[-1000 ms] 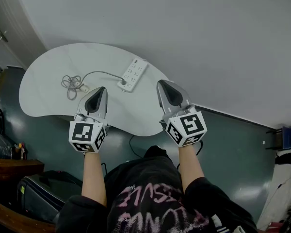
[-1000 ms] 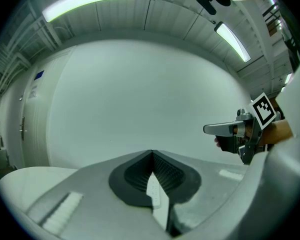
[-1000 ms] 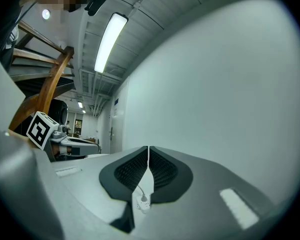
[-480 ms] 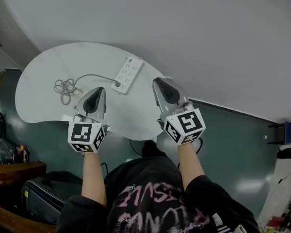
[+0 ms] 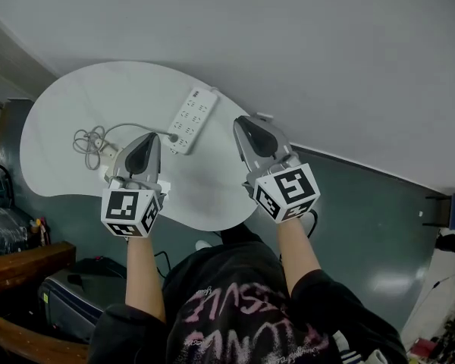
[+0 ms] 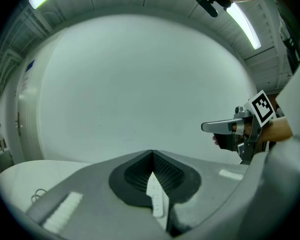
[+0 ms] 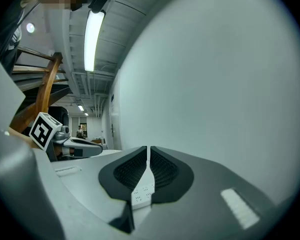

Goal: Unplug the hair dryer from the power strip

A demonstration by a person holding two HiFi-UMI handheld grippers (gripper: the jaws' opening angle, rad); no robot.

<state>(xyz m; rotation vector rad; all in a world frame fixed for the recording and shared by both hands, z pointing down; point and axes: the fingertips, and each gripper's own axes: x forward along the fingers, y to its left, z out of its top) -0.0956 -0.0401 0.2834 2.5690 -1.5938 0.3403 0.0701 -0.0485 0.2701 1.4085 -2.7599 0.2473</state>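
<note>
You've brought both tongs up to the power strip, which now sits between them. Left tongs pressed together; right tongs just cracked apart, empty. Plug, just off the left tip, still seated.

The surface stands against a plain wall, which shuts off any approach from behind. The power strip lies slantwise near that edge, a plug in its near end. The cord runs left to a loose coil, cluttering that side. Right of the strip and along the near edge the top is bare. The left gripper hovers near the plug. The right gripper, jaws just opened to an empty slit, flanks the strip, with a bare lane between the grippers.
</note>
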